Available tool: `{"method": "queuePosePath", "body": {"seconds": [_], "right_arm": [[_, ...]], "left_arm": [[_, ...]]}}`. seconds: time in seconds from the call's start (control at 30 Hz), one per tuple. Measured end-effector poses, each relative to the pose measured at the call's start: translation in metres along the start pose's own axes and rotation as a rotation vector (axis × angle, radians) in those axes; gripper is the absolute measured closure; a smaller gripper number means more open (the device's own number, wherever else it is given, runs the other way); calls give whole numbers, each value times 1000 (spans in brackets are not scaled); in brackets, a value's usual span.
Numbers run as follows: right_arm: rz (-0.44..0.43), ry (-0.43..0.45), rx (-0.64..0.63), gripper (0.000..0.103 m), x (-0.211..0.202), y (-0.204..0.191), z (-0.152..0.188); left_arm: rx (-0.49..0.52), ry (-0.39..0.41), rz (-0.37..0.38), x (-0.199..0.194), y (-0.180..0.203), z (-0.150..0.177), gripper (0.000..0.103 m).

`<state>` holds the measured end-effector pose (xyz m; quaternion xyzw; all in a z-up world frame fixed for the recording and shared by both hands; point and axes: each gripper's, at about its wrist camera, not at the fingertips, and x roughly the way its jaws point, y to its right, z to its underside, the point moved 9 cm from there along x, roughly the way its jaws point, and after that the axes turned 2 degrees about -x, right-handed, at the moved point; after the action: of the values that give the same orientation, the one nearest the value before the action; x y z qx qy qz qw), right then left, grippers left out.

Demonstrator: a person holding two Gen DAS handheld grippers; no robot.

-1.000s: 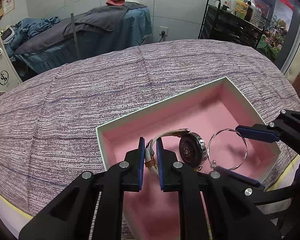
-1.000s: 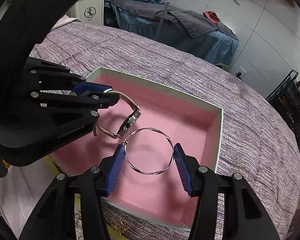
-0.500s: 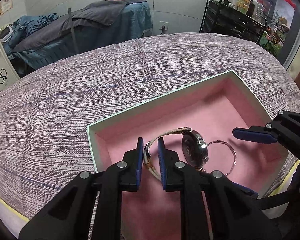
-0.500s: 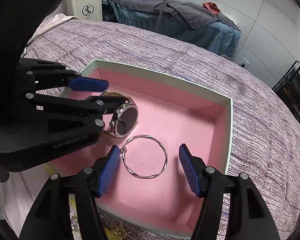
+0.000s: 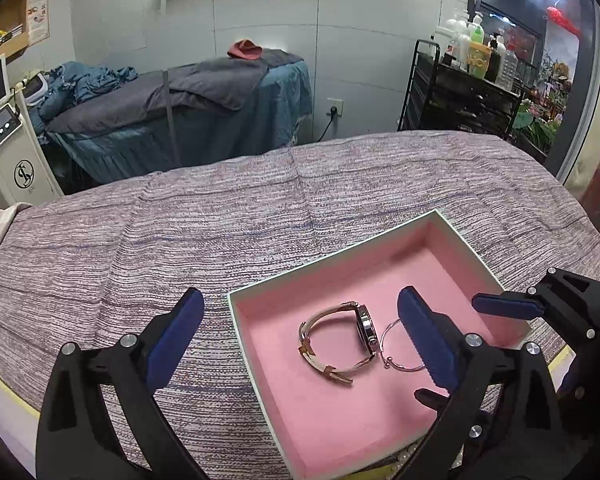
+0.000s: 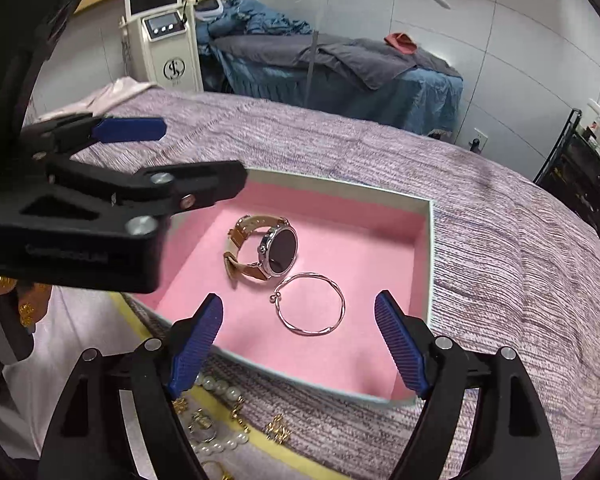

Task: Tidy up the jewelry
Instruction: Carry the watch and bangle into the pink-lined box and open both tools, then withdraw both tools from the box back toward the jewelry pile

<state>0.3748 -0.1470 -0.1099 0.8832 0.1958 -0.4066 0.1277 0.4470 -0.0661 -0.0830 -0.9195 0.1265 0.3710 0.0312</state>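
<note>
A pink-lined box (image 5: 452, 227) (image 6: 431, 264) sits on the purple striped cloth. Inside it lie a watch (image 5: 366, 330) (image 6: 278, 246) with a tan strap and, just to its right, a thin silver bangle (image 5: 396, 350) (image 6: 310, 304). My left gripper (image 5: 300, 336) hangs open above the box's near-left part, with nothing between its blue pads. My right gripper (image 6: 298, 334) is also open, wide, raised over the box's near edge with the bangle seen between its fingers but not touched. Each gripper shows in the other's view.
Loose jewelry lies by the near edge of the table: pearls (image 6: 220, 390) and gold pieces (image 6: 278, 430) on a yellow strip. A blue-draped bed (image 5: 188, 120), a white machine (image 6: 168, 40) and a black shelf rack (image 5: 468, 92) stand behind the table.
My left gripper has let go of the watch strap, opened wide and pulled up and back. The watch now rests in the box. My right gripper also backed away from the bangle.
</note>
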Motion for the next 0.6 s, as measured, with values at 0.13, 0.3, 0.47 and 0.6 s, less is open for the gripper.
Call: {"method": "queuePosePath", "body": {"seconds": [0.13,0.3,0.47,0.6], "right_arm": [[-2,53,34,23,-24,-2,5],[-2,90,67,21,-49,-5,18],[19,110,54,21,-67,-15,44],[34,105,45,21,-72,-22,62]], "left_arm": [[14,61,29,-30,2,9,6],[-13,99,58,-61,4,32,6],[-10,134,42,-88,9,59,6],[10,145,6,-102,12,82,6]]}}
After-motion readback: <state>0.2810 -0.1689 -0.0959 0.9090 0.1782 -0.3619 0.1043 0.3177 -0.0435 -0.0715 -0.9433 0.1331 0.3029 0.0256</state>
